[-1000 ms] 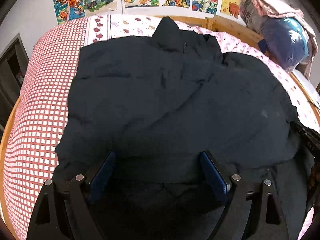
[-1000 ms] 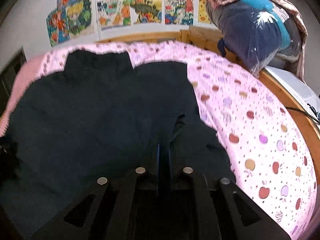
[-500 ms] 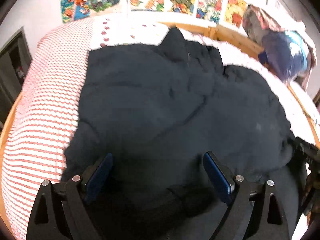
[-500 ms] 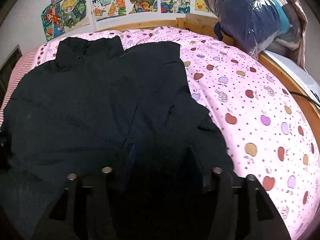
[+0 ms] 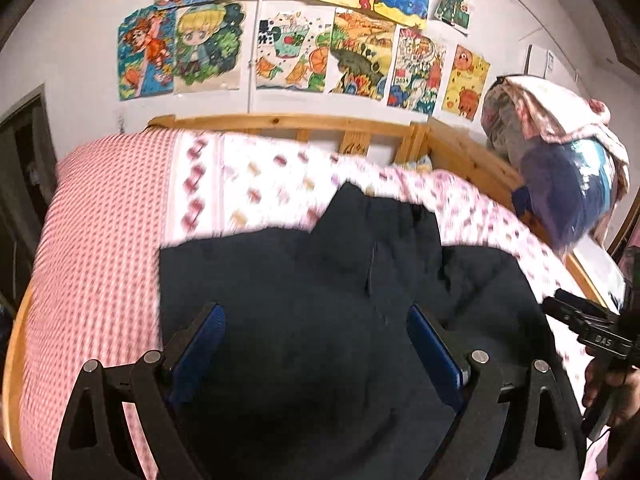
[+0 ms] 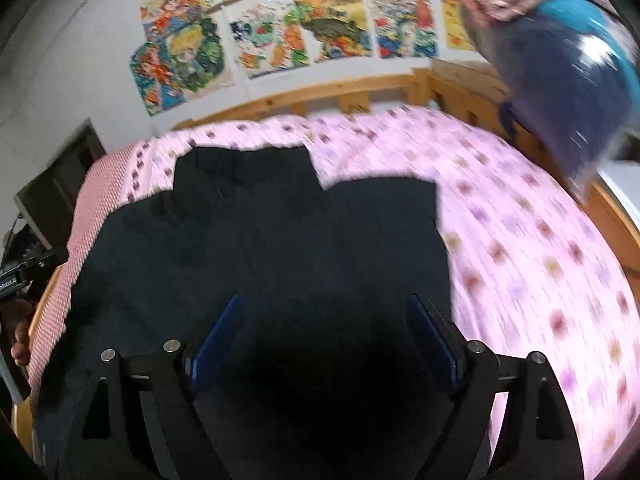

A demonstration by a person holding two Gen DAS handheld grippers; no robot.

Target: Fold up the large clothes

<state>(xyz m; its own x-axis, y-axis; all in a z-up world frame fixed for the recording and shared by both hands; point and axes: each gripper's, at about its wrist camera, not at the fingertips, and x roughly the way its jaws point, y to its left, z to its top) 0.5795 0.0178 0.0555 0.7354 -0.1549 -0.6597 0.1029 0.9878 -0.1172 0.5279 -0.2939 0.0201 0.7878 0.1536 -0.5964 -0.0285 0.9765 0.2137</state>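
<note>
A large black jacket [image 5: 328,288] lies spread on the bed, collar toward the headboard; it also shows in the right wrist view [image 6: 260,248]. My left gripper [image 5: 316,336] is open and empty, raised above the jacket's lower part. My right gripper [image 6: 324,332] is open and empty, also above the jacket's lower part. The right gripper also shows at the right edge of the left wrist view [image 5: 588,320]. The left gripper also shows at the left edge of the right wrist view [image 6: 24,272]. The jacket's near hem is hidden below both grippers.
The bed has a pink patterned sheet [image 6: 540,240] on the right and a red checked cover [image 5: 96,216] on the left. A wooden headboard [image 5: 288,124] stands at the back. A bagged bundle of bedding [image 5: 560,160] sits on the right rail. Drawings [image 5: 304,52] hang on the wall.
My right gripper has opened and let go of the jacket. Both grippers have lifted and tilted up, so the wall and headboard show more. The left gripper stayed open.
</note>
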